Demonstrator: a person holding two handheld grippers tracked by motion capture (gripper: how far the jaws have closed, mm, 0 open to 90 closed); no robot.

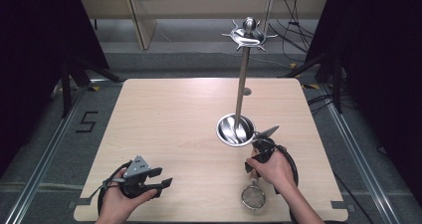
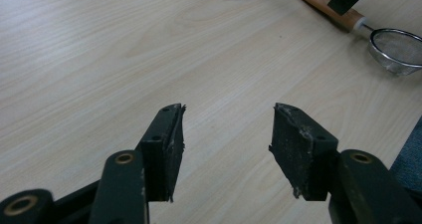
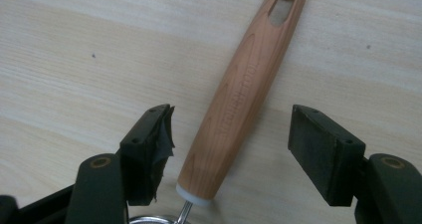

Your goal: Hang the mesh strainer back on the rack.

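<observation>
Toward the lower right of the high view, the right gripper (image 1: 262,145) hovers over a small strainer (image 1: 253,196) lying flat on the pale wooden surface (image 1: 169,119), beside a steel utensil stand (image 1: 236,129). At lower left, the left gripper (image 1: 158,180) rests idle.

Seen from the left gripper view, its jaws gape over bare wood, the strainer's mesh bowl (image 2: 398,50) at upper right.

Seen from the right gripper view, wide-open jaws straddle the strainer's wooden handle (image 3: 239,99) without touching, likely lined up to grasp.
</observation>
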